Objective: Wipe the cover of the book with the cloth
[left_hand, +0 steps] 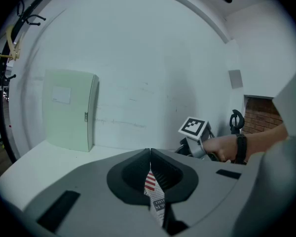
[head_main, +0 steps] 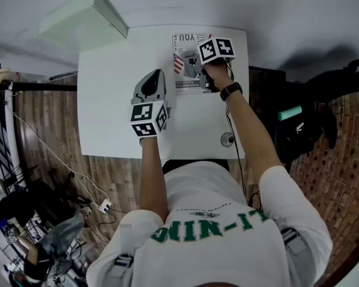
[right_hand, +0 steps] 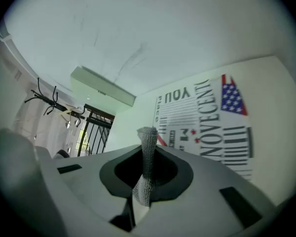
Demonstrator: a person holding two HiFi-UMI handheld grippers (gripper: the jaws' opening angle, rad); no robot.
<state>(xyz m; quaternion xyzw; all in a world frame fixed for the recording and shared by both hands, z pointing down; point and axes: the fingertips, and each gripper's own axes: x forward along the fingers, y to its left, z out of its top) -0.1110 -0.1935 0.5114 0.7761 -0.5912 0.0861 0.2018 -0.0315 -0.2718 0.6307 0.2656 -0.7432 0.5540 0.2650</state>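
Observation:
The book (head_main: 190, 82) lies flat at the far middle of the white table (head_main: 113, 94), its cover printed with black lettering and a small US flag (right_hand: 234, 100). My right gripper (head_main: 198, 61) hovers over the cover, shut on a grey knit cloth (right_hand: 148, 157) that sticks up between its jaws. The cloth (head_main: 191, 66) rests on the book. My left gripper (head_main: 157, 74) sits at the book's left side. Its jaws are shut on a thin striped, printed sliver of the book's edge (left_hand: 155, 194). The left gripper view shows the right gripper's marker cube (left_hand: 193, 126) and hand.
A pale green flat box (head_main: 84, 20) stands at the table's far left corner, against the wall (left_hand: 69, 110). A round cable grommet (head_main: 227, 139) is near the front right edge. A black bag (head_main: 299, 127) sits right of the table; cables lie on the floor at left.

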